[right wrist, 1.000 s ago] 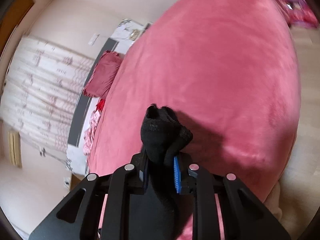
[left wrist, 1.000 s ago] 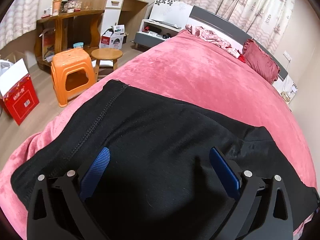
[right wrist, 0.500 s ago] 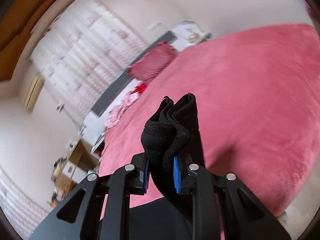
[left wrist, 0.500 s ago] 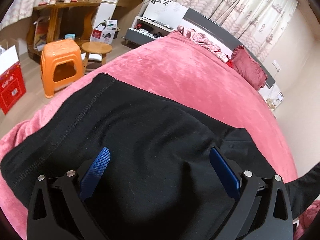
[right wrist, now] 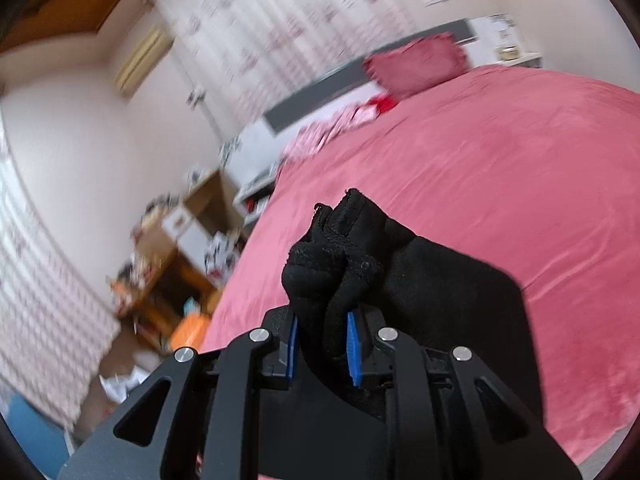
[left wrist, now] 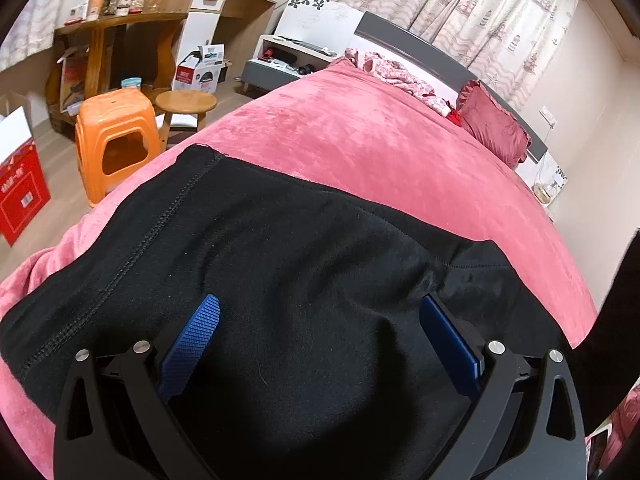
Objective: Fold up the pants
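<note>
— Left wrist view: black pants [left wrist: 280, 264] lie spread on the pink bed [left wrist: 380, 148]; left gripper [left wrist: 320, 328] gapes wide above them, holding nothing.

— And the right gripper [right wrist: 322, 344]?

— Pinched tight on a bunched leg end, lifted. Folding looks barely begun.

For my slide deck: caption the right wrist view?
Right hand-held gripper shut on bunched black pants above pink bed.

An orange plastic stool [left wrist: 114, 142] stands beside a round wooden stool [left wrist: 185, 103] (both near the pink bedspread [left wrist: 384, 152]).
</note>
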### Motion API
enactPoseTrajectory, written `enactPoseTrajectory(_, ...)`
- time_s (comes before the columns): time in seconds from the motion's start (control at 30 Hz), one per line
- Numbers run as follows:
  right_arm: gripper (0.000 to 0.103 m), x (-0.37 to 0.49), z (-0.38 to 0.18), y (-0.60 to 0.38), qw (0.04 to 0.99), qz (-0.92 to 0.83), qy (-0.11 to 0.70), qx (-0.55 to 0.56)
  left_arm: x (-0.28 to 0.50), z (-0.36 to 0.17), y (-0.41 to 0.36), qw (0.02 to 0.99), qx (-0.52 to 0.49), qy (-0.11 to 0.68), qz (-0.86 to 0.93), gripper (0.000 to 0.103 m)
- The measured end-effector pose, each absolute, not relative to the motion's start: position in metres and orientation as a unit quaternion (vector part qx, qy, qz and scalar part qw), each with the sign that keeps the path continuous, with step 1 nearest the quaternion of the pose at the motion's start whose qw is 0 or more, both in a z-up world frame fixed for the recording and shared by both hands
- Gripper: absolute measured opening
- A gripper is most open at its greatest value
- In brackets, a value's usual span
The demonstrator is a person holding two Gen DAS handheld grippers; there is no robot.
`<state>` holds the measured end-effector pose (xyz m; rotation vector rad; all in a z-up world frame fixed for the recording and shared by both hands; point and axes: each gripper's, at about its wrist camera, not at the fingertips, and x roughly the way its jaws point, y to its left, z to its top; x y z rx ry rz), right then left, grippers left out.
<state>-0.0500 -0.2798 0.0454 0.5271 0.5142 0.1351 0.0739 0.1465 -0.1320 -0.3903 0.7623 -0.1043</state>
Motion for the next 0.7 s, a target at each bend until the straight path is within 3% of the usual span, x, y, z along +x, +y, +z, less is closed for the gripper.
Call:
enactPoseTrajectory(0.53,0.020,-0.009,-0.062,-0.144,0.910,0.130,0.382,0.101,0.073,-0.135,0.142,0.913,-0.170,0.366,-0.057,0.099)
enactPoseTrajectory(0.63,0.027,-0.010,-0.084,-0.133,0.901,0.133,0.405,0.078,0.073,-0.136,0.138,0.916,-0.157,0.365,-0.055,0.099)
enactPoseTrajectory(0.7,0.044,-0.008,-0.103,-0.128,0.886,0.140,0.437,0.069,0.073,-0.137,0.135,0.918,-0.148,0.365,-0.053,0.099)
